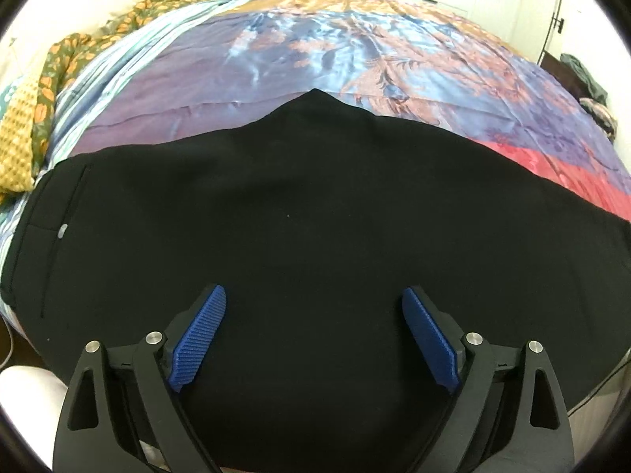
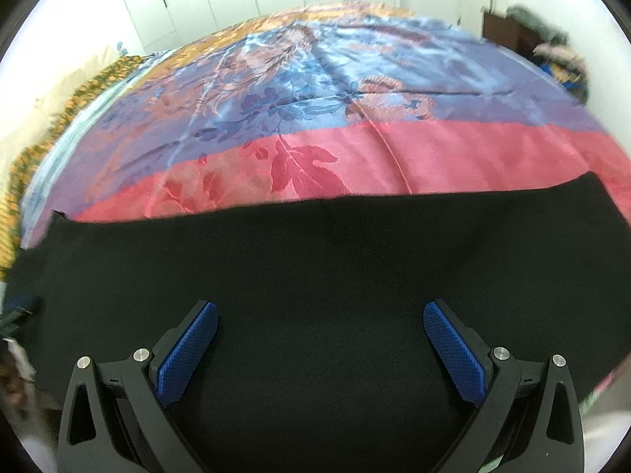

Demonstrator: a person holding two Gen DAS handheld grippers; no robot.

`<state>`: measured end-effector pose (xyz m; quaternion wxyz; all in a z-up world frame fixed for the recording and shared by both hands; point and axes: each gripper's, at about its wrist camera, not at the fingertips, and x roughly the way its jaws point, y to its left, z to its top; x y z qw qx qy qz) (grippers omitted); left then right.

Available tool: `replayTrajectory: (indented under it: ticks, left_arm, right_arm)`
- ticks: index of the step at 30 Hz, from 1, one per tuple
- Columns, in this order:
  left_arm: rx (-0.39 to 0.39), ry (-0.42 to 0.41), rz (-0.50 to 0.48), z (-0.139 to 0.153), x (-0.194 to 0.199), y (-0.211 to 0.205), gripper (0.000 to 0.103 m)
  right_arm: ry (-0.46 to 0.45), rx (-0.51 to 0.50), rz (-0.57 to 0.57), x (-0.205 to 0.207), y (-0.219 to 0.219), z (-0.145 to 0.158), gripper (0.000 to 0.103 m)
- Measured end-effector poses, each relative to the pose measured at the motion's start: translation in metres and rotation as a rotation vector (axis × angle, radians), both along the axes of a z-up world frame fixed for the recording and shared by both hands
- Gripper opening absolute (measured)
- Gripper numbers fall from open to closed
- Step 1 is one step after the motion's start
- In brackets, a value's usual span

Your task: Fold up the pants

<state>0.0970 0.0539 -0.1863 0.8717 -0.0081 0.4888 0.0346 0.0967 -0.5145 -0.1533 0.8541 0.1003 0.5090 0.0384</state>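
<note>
Bedspread [image 1: 355, 51], black pants [image 1: 276, 205], jaws wide, empty

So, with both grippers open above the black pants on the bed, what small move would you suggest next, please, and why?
Probably lower the left hand-held gripper and close it on the near edge of the black pants. Both it and the right hand-held gripper are open and hold nothing, and the pants lie flat on the bedspread.

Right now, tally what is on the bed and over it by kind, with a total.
Black pants: 1
Bedspread: 1
Floral blanket: 1
Open grippers: 2, left gripper and right gripper
Total: 5
</note>
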Motion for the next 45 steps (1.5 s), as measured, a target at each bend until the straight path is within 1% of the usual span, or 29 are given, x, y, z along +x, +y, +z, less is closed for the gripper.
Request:
replayTrajectory:
  ticks: [1,2,3,4,5,6,7,8,9,10,11,13,15,18,20,23,24,27,29,31,33,35,37,39,40,42,43,45]
  left_arm:
    - [0.0,0.0,0.001,0.0,-0.001,0.0,0.093]
    - [0.001,0.0,0.002,-0.001,0.0,0.0,0.093]
    - [0.003,0.001,0.001,0.0,-0.001,0.0,0.093]
    - [0.005,0.001,0.0,-0.001,0.0,0.001,0.093]
    - [0.005,0.001,0.0,-0.001,-0.001,0.001,0.093]
    - [0.004,0.002,0.001,-0.001,-0.001,0.001,0.093]
    - [0.004,0.002,0.001,-0.001,0.0,0.001,0.093]
    - [0.005,0.002,0.003,-0.001,-0.001,0.001,0.093]
    - [0.005,0.001,0.005,-0.002,-0.001,0.001,0.093]
    - [0.006,0.001,0.006,-0.002,-0.001,0.001,0.094]
    - [0.008,0.001,0.007,-0.002,0.0,0.001,0.094]
    - [0.007,0.002,0.011,-0.003,0.001,0.001,0.095]
    - [0.004,0.002,0.014,-0.004,0.002,0.001,0.095]
    - [0.005,-0.001,0.012,-0.004,0.0,0.001,0.096]
    - [0.006,-0.001,0.012,-0.004,0.0,0.002,0.096]
    - [0.005,-0.001,0.014,-0.004,0.0,0.002,0.096]
    - [0.006,-0.001,0.013,-0.004,0.0,0.002,0.096]
    - [0.006,-0.002,0.017,-0.004,0.0,0.002,0.096]
    - [0.005,-0.002,0.02,-0.004,0.0,0.002,0.096]
    - [0.002,-0.001,0.02,-0.003,0.0,0.003,0.096]
    - [0.0,0.0,0.018,-0.003,-0.001,0.003,0.096]
    - [0.0,-0.001,0.02,-0.003,-0.001,0.003,0.096]
    - [0.001,-0.001,0.02,-0.003,0.0,0.003,0.096]
    - [0.002,-0.002,0.022,-0.003,-0.001,0.004,0.096]
    - [0.002,-0.002,0.024,-0.003,-0.001,0.004,0.097]
    - [0.003,-0.004,0.026,-0.003,-0.002,0.004,0.097]
    - [0.003,-0.004,0.026,-0.003,-0.002,0.004,0.097]
    - [0.005,-0.005,0.025,-0.003,-0.002,0.004,0.097]
  right_arm:
    - [0.022,0.022,-0.001,0.004,-0.008,0.002,0.103]
    - [0.078,0.046,-0.004,0.014,-0.027,0.004,0.103]
    - [0.117,0.049,-0.005,0.02,-0.041,0.006,0.103]
    - [0.168,0.044,-0.001,0.027,-0.061,0.007,0.103]
    - [0.192,0.031,-0.001,0.03,-0.074,0.008,0.103]
    - [0.219,-0.02,-0.03,0.034,-0.102,0.013,0.103]
    - [0.22,-0.055,-0.06,0.034,-0.118,0.018,0.103]
    - [0.201,-0.098,-0.129,0.031,-0.149,0.03,0.103]
    - [0.177,-0.094,-0.176,0.026,-0.169,0.038,0.103]
    - [0.146,-0.064,-0.225,0.019,-0.189,0.047,0.103]
    - [0.112,-0.007,-0.275,0.01,-0.209,0.054,0.103]
    - [0.058,0.173,-0.353,-0.014,-0.244,0.059,0.103]
    - [0.058,0.339,-0.371,-0.033,-0.259,0.049,0.103]
    - [0.059,0.445,-0.39,-0.054,-0.265,0.036,0.103]
    - [0.056,0.508,-0.383,-0.066,-0.266,0.025,0.103]
    - [0.085,0.595,-0.389,-0.078,-0.262,0.013,0.103]
    - [0.092,0.639,-0.392,-0.083,-0.261,0.009,0.103]
    - [0.107,0.775,-0.374,-0.089,-0.256,-0.002,0.103]
    - [0.124,0.851,-0.349,-0.084,-0.248,-0.011,0.103]
    - [0.152,0.858,-0.306,-0.073,-0.24,-0.019,0.103]
    - [0.156,0.853,-0.278,-0.064,-0.236,-0.021,0.102]
    - [0.128,0.871,-0.247,-0.062,-0.234,-0.018,0.1]
    - [0.062,0.9,-0.22,-0.06,-0.234,-0.01,0.094]
    - [0.029,0.916,-0.196,-0.063,-0.232,-0.007,0.09]
    - [0.033,0.911,-0.194,-0.064,-0.232,-0.007,0.089]
    - [0.076,0.883,-0.215,-0.059,-0.231,-0.013,0.087]
    - [0.095,0.871,-0.224,-0.057,-0.231,-0.014,0.084]
    - [0.127,0.821,-0.237,-0.048,-0.232,-0.017,0.082]
